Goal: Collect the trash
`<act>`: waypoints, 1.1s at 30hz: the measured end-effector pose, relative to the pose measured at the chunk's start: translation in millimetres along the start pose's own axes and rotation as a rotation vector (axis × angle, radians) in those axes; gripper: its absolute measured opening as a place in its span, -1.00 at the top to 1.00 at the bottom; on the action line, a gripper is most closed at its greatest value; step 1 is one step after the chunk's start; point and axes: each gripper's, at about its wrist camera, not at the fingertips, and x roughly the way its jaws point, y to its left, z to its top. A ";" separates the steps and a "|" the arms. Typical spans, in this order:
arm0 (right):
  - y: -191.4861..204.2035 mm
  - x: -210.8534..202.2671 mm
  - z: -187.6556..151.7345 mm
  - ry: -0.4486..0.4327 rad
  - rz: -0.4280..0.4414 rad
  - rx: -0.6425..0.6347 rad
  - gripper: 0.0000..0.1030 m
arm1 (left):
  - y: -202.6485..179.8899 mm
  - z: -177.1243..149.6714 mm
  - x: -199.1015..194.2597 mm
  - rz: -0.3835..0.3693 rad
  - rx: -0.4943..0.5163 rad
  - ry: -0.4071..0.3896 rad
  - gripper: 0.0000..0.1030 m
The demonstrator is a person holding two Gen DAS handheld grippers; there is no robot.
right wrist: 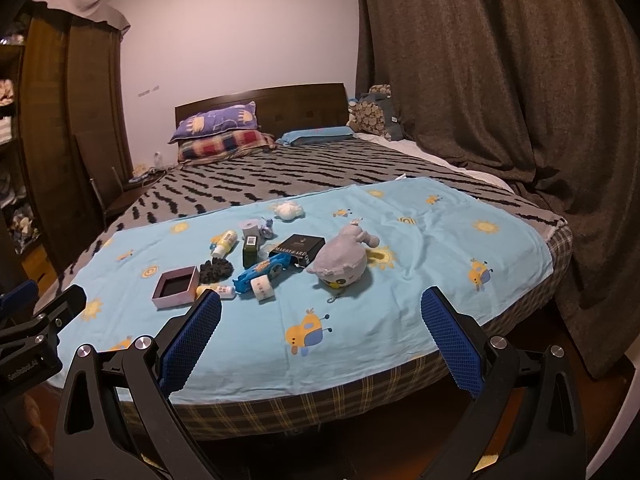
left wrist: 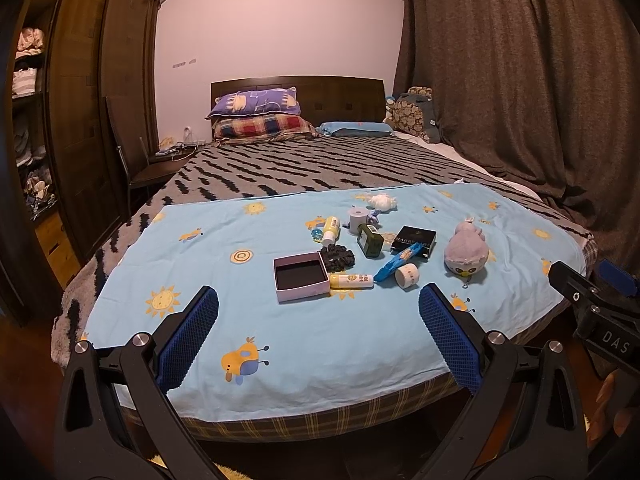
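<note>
A: Where do the tongs stand?

B: The left gripper (left wrist: 319,312) hangs off the near edge of the bed, jaws spread wide with nothing between the blue pads; the right gripper (right wrist: 321,318) is likewise released and empty, off the same edge and nearer the right corner; each shows at the side of the other's view.

A: And the trash?

B: It lies in one cluster on the light blue sheet (left wrist: 280,340), toward the middle and well back from the near edge: a crumpled white tissue (left wrist: 382,201) closest to the sheet's far edge; a blue wrapper (left wrist: 400,261) beside a small white jar (left wrist: 407,275); an open pink box (left wrist: 301,276) at the cluster's left (its tray looks empty), touching a black scrunchie (left wrist: 338,259).

A: Any room to move in?

B: The sheet's near strip is bare along the whole front edge; the left side is open too; a grey plush toy (right wrist: 342,264) sits at the cluster's right; the curtain (right wrist: 500,80) hangs close along the bed's right edge.
</note>
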 end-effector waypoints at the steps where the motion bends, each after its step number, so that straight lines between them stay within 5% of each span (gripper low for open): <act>1: 0.2 -0.4 0.0 -0.001 0.001 0.000 -0.94 | 0.0 -1.0 -0.4 0.000 0.000 0.000 -0.85; 33: -3.6 32.4 4.1 -0.003 0.040 0.005 -0.94 | 11.1 -3.6 40.1 0.030 0.008 0.026 -0.84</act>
